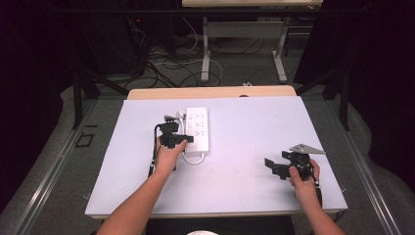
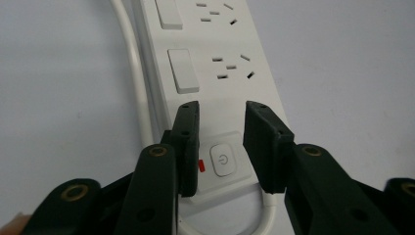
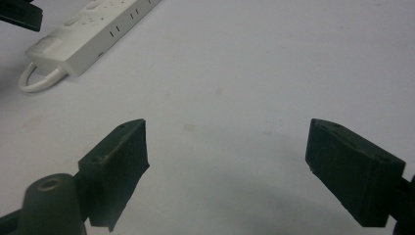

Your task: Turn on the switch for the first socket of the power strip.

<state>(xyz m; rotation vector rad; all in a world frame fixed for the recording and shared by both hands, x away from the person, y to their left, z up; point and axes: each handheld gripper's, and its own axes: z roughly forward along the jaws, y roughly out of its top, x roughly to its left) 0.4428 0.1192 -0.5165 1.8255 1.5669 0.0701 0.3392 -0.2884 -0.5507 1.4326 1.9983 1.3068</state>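
A white power strip [image 1: 198, 128] lies lengthwise left of the middle of the white table top [image 1: 254, 132]. My left gripper [image 1: 188, 140] hovers over its near end. In the left gripper view the jaws [image 2: 222, 110] stand a little apart above the strip [image 2: 215, 63], with its round power button [image 2: 223, 160] and a small red mark between them; the pads press on nothing. The strip's white cable [image 2: 129, 49] runs along its left side and loops at the near end. My right gripper [image 1: 272, 166] rests at the right front, jaws wide open [image 3: 227, 132] over bare table, the strip [image 3: 93, 27] far off.
A small dark plug with a grey cord [image 1: 171, 117] lies by the strip's far left corner. Beyond the table's wooden far edge [image 1: 210, 92] are floor cables and the legs of another table [image 1: 205, 58]. Dark frames stand on both sides.
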